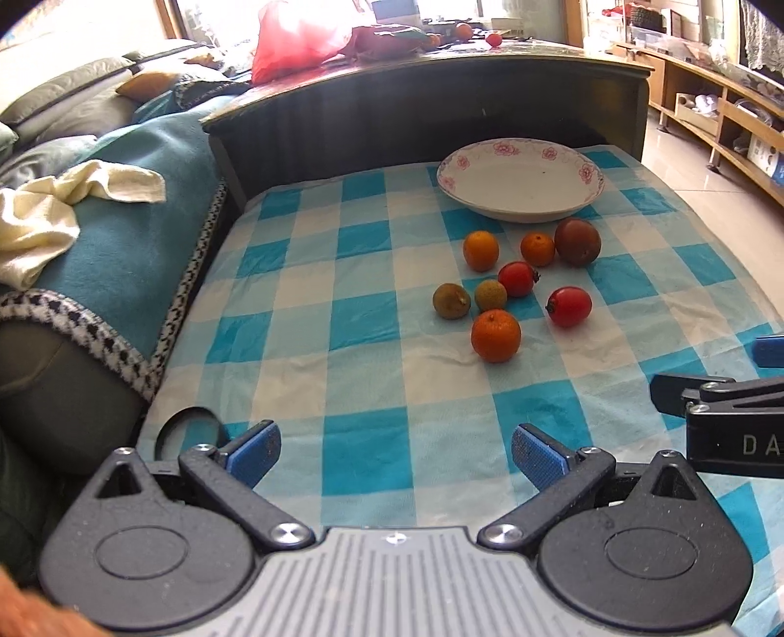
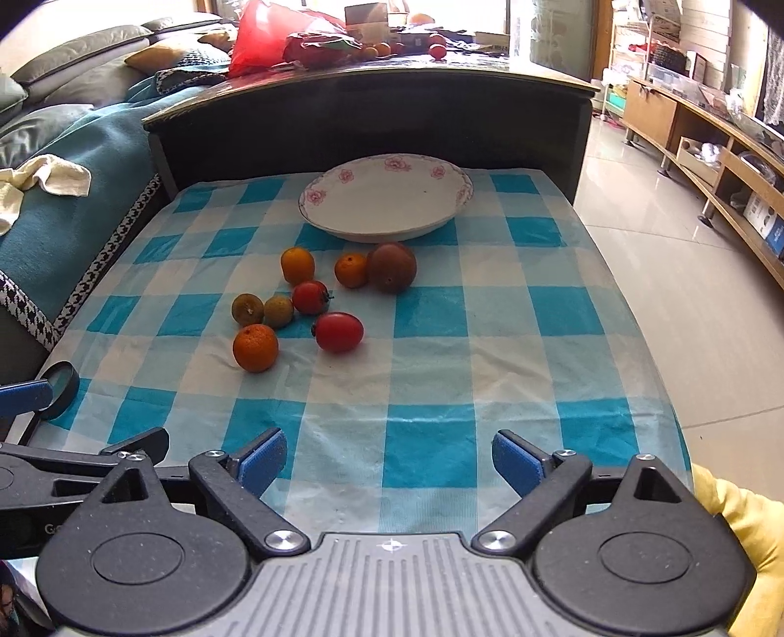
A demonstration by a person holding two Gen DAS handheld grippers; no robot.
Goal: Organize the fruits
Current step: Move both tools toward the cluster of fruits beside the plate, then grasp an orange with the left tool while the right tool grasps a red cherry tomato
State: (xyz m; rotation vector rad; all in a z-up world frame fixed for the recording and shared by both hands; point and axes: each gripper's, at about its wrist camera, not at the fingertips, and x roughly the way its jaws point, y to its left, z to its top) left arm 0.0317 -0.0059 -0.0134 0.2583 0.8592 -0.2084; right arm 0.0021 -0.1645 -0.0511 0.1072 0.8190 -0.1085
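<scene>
Several small fruits lie loose on a blue-checked cloth (image 1: 372,372): oranges such as the nearest one (image 1: 495,335) (image 2: 255,347), two red tomatoes (image 1: 569,306) (image 2: 338,332), two brownish-green fruits (image 1: 451,301) (image 2: 247,309) and a dark red-brown fruit (image 1: 577,241) (image 2: 392,267). An empty white plate with a pink flower rim (image 1: 522,179) (image 2: 387,197) stands just behind them. My left gripper (image 1: 396,453) is open and empty, near the cloth's front. My right gripper (image 2: 389,460) is open and empty, beside it on the right.
A dark raised table (image 1: 441,93) stands behind the cloth, with a red bag (image 1: 294,39) and more fruit on it. A sofa with a teal blanket (image 1: 122,235) and a cream towel (image 1: 44,215) lies left. Tiled floor (image 2: 686,274) and wooden shelves lie right.
</scene>
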